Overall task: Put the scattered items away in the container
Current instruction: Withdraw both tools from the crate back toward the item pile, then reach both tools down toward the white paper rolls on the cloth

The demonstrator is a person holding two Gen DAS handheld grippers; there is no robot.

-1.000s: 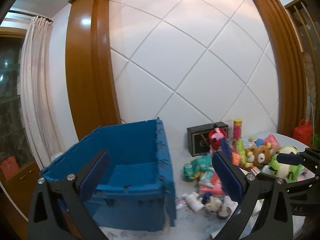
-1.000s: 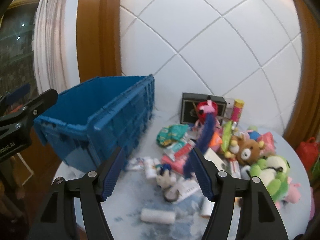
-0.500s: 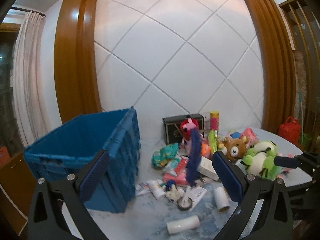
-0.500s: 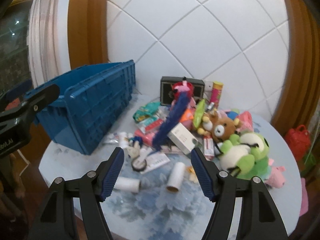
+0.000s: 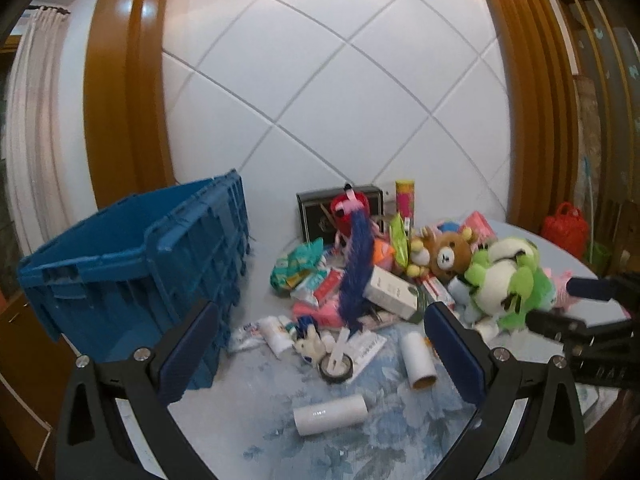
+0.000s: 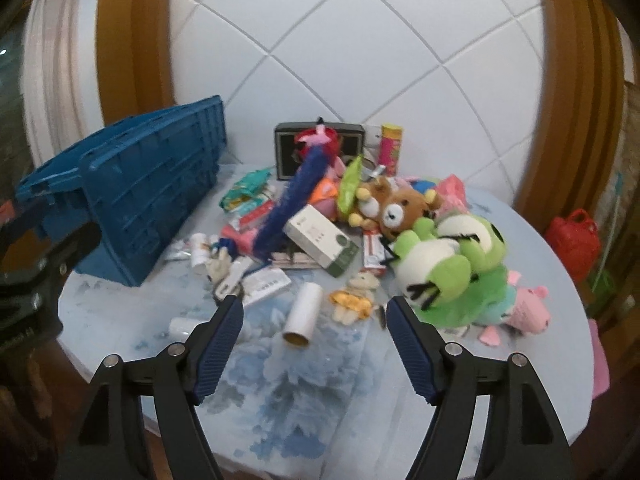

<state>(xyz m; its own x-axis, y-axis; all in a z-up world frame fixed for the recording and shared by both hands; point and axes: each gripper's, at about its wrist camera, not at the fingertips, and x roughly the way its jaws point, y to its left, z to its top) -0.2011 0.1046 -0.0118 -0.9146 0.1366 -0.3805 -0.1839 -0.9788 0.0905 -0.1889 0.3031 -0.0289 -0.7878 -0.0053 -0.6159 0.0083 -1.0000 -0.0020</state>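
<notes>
Both grippers, left and right, gape wide and empty over the pile; drop squarely on roll, crate well left.

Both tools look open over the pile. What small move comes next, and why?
Probably ease the right tool down onto the paper roll. It lies alone on the table, just ahead of the open jaws, clear of the pile, and the blue crate sits close by.

blue crate (open-topped), toy pile beside
</notes>
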